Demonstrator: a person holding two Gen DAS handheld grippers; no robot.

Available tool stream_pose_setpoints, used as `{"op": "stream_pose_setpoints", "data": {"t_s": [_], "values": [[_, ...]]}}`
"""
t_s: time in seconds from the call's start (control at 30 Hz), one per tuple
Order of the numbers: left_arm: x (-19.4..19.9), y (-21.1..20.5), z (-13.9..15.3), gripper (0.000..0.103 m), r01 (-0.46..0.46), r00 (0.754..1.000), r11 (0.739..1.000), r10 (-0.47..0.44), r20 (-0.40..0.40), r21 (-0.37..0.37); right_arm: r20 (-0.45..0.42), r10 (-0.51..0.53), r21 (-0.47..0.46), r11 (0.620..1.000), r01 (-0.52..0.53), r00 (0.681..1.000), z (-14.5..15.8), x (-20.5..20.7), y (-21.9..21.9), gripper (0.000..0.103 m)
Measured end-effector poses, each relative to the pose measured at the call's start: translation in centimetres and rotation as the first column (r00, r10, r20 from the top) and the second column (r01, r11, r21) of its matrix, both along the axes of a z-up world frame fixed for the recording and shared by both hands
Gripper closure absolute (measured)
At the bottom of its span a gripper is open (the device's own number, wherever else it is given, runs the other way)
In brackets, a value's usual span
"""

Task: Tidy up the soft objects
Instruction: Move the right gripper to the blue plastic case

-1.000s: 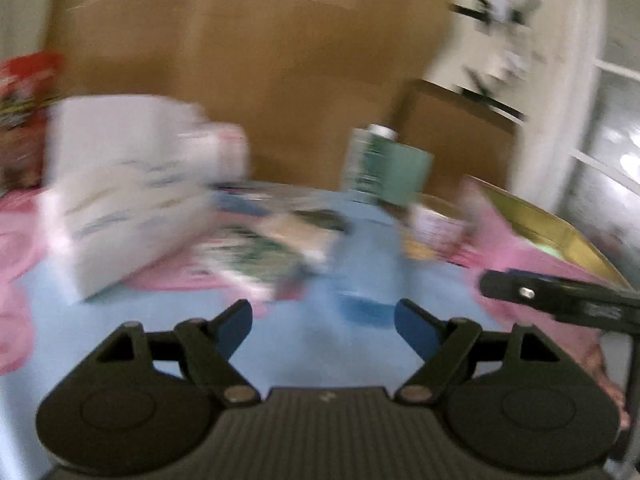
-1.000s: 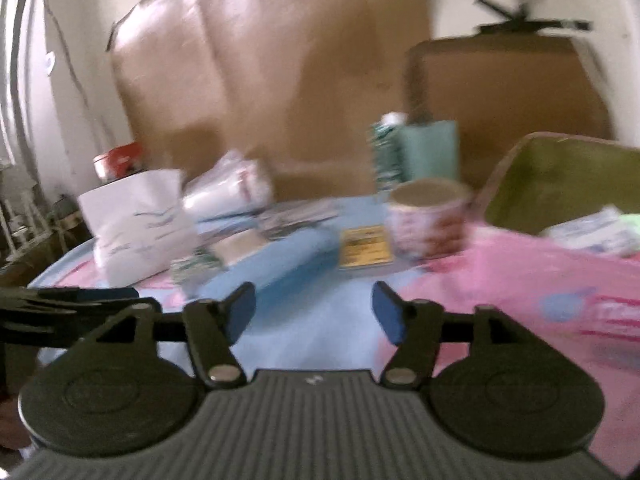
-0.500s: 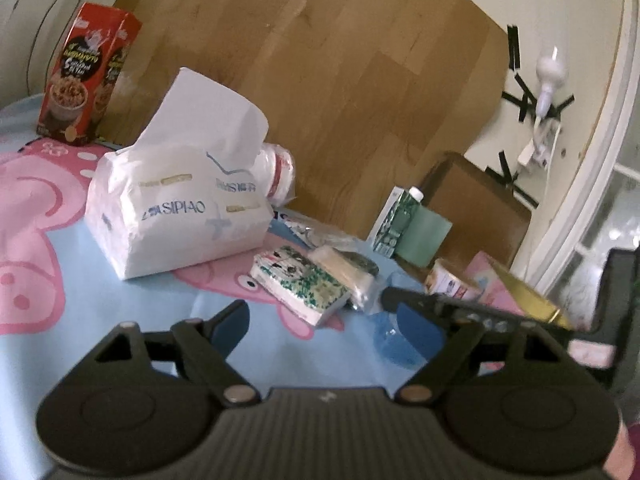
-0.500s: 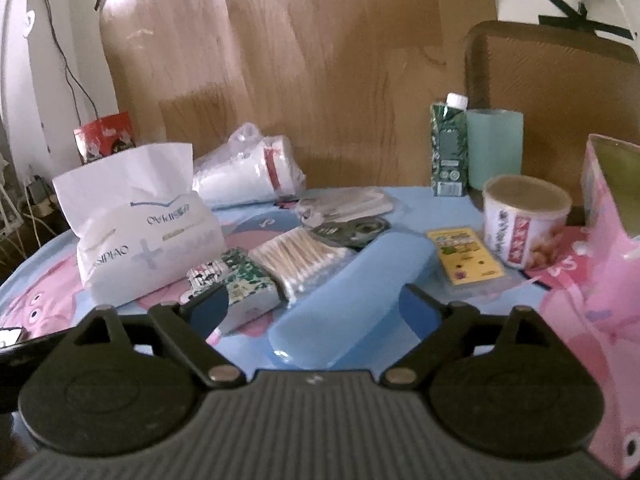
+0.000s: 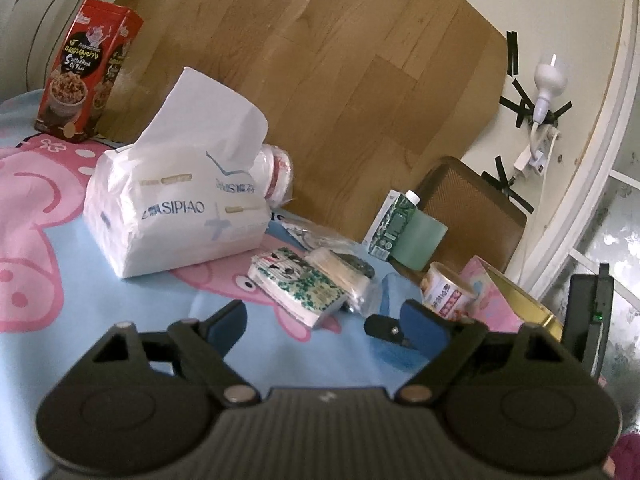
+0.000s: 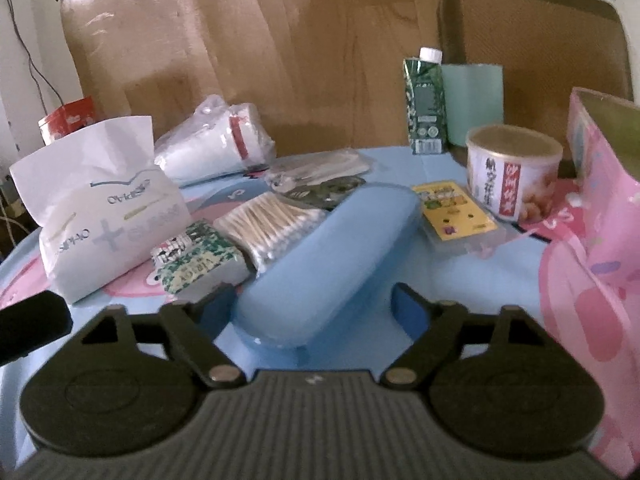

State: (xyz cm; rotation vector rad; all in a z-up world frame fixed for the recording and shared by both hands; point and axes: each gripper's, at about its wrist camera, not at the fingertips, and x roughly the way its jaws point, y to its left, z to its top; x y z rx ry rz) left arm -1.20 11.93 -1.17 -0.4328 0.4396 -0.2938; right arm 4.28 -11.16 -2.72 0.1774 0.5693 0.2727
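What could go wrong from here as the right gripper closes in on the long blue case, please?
1. The right gripper, jaws just closing, straddles only the near end of the long blue hard-shell case; a grip there could let it tip.
2. The clear bag of cotton swabs lies against the case and could be dragged along.

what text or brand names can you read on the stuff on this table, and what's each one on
"SIPIAO": on the white tissue pack, in blue.
White lettering on the red snack box: too small and stylised to read.
Red Chinese characters on the round tin: cannot make them out.
Small green patterned pack, yellow card pack, green drink carton: print too small or blurred.
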Motion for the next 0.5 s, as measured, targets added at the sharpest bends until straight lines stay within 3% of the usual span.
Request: {"op": "stream_pose_setpoints", "data": {"t_s": [0.5], "values": [[0.9,-0.3,-0.3,0.013,0.005,0.998,1.000,-0.004,-0.055,0.022,0.027,0.111,-0.044,0.993,-0.110,0.993,-0.3,-3.6,-2.2,0.040]]}}
